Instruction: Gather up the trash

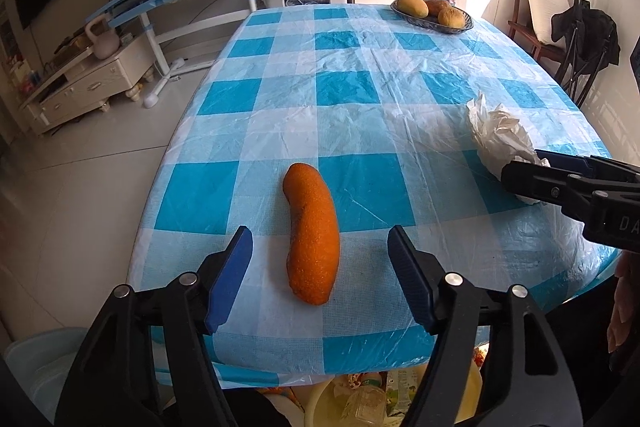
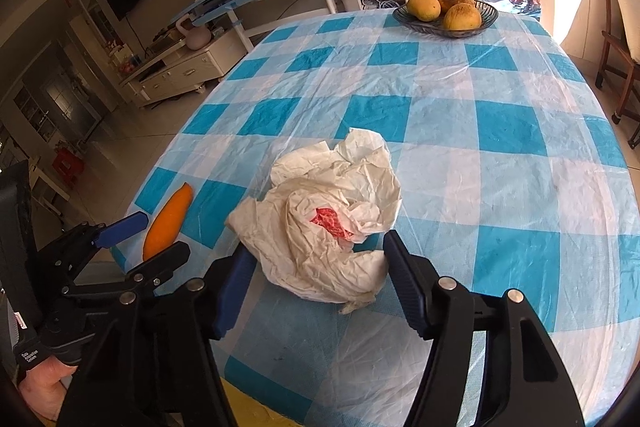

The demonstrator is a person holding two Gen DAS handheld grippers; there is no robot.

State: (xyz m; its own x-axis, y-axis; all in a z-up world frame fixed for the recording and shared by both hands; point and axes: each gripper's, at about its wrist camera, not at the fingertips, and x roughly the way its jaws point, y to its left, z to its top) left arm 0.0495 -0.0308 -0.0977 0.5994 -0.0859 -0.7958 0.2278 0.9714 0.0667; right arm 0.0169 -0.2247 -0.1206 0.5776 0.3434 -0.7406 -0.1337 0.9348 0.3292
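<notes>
Crumpled bag [image 2: 328, 219] lies between unclosed right jaws.

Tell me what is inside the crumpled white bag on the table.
Through the opening of the crumpled white bag a patch of something red and white shows. What it is, and anything deeper inside, is covered by the folds.

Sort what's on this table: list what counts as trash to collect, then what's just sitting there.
Trash to collect:
- orange peel, lying between the left gripper's open fingers
- crumpled white plastic bag, with something red inside, at the right gripper's tips

Just lying about:
- glass fruit bowl holding mangoes, at the far edge
- checked tablecloth
</notes>
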